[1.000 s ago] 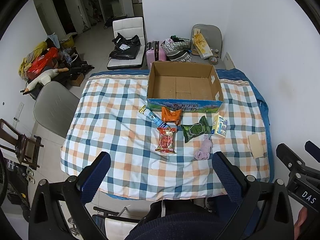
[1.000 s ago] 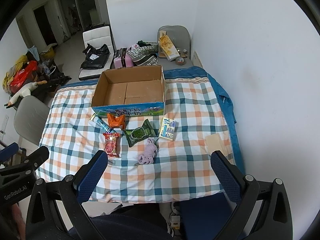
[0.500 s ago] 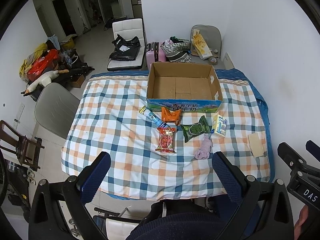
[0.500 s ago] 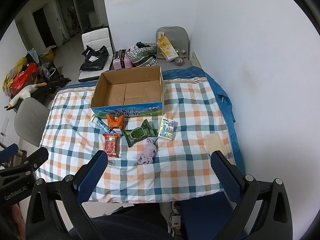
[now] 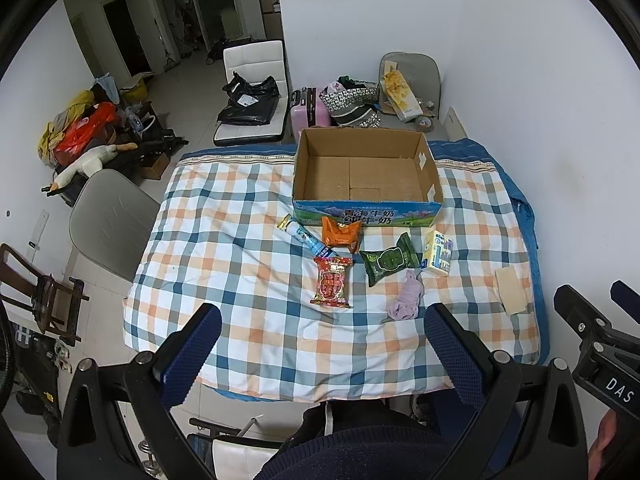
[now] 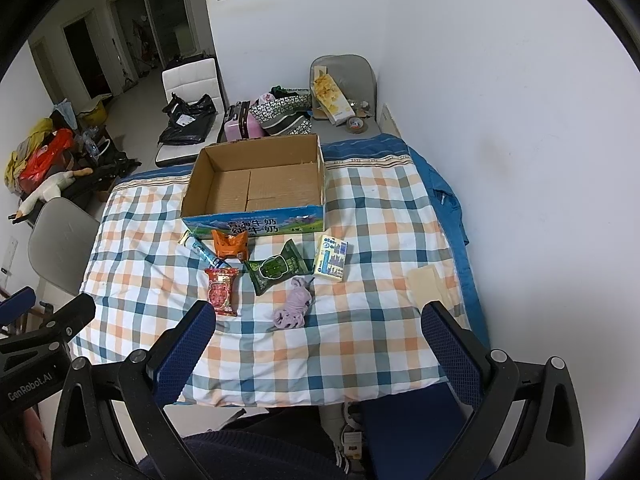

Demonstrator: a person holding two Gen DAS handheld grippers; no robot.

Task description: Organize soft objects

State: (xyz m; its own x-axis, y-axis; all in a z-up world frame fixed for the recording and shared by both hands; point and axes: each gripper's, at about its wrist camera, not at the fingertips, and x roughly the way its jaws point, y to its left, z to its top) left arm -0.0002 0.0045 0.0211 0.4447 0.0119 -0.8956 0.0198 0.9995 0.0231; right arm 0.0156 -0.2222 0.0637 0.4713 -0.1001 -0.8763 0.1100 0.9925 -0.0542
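Two wide-open, empty tools (image 5: pixel 320 344) (image 6: pixel 316 344) hover above a checked tablecloth (image 5: pixel 224 264) bearing snacks.

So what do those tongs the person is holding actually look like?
Both look alike: the left tongs and right tongs have black Y-shaped frames with silver screw heads and two fingers faced with dark blue textured pads. White lettering, "GenRobot.AI", marks the left tongs' body. The person wears dark navy clothing.

Even indoor light, soft shadows, sharp centre; strong fisheye bending, black vignette at corners.
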